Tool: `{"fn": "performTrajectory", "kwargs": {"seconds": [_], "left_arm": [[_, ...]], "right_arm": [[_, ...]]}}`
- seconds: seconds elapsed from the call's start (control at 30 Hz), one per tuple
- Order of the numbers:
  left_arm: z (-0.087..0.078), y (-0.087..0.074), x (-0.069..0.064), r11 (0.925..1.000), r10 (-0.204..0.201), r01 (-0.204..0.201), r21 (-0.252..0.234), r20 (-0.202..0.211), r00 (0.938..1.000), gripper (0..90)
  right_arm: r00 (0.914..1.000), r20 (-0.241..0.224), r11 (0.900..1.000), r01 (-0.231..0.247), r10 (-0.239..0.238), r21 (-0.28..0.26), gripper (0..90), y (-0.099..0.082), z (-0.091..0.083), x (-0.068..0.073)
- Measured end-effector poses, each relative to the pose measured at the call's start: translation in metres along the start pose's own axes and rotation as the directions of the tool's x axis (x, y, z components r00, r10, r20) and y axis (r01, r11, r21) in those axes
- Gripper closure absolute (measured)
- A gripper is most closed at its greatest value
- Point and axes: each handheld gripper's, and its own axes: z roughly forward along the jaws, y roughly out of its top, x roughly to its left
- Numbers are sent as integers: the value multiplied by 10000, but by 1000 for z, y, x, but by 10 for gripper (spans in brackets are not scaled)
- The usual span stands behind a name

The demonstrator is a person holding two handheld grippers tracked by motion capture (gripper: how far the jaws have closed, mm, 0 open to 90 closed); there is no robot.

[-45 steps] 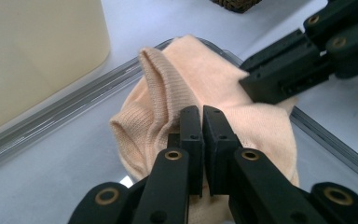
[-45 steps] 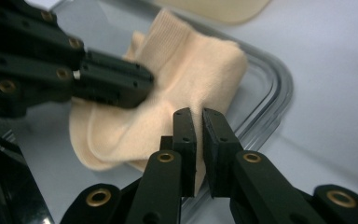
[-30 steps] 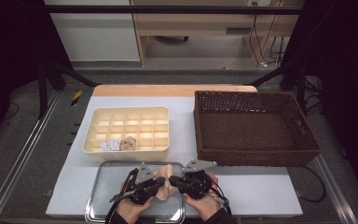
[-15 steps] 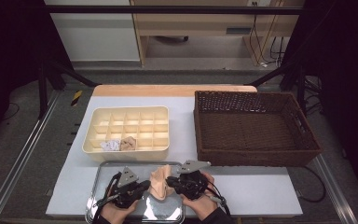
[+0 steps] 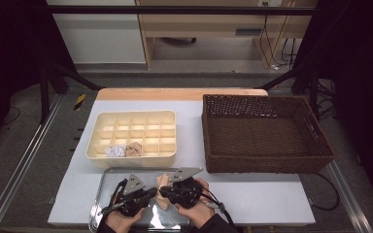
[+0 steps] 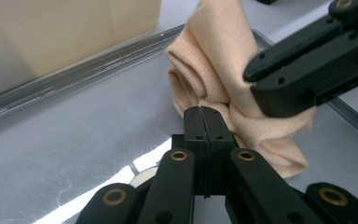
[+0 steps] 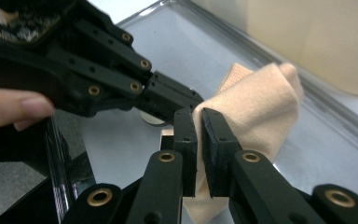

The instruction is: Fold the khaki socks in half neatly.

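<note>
table (image 5: 272,204) bears tray (image 5: 102,187), organizer (image 5: 167,158), basket (image 5: 272,165)

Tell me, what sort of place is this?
Probably a lab recording bench: a white table framed by metal rails, bearing a compartment tray and wicker basket, with dangling cables behind.

On the table (image 5: 281,199), the divided box (image 5: 135,137) lies left of the basket (image 5: 264,133), with the tray (image 5: 106,180) before it.

From my seat I see the white table (image 5: 252,204) with a pale wooden strip (image 5: 179,93) along its far edge, standing on a grey floor (image 5: 24,145). Metal rails (image 5: 14,179) run along both sides. Beyond stands a light wooden desk (image 5: 209,24) with cables (image 5: 277,43) hanging at its right, beside a white wall panel (image 5: 97,39). Both outer edges lie in deep shadow.
</note>
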Motion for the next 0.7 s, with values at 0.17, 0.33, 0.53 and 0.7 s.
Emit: {"fn": "performTrajectory", "kwargs": {"seconds": [0.17, 0.33, 0.53, 0.7], "left_arm": [[-9, 6, 8, 9988, -230, 228, -434, -55, 9997, 874], [-25, 16, 15, 9934, -243, 230, -1128, -100, 9997, 850], [-23, 31, 6, 9916, 344, -337, -1249, 33, 9994, 732], [-7, 38, -4, 9929, 734, -753, -923, -242, 9970, 594]], "right_arm": [[9997, -242, 9999, -13, 10, -106, 848, -9, 11, 0], [9997, -230, 9999, -17, 14, -161, 848, -10, 11, 0], [9997, -228, 9998, 48, -52, -177, 847, -10, 11, 1], [9997, -201, 9997, 149, -153, -186, 846, -10, 10, 2]]}}
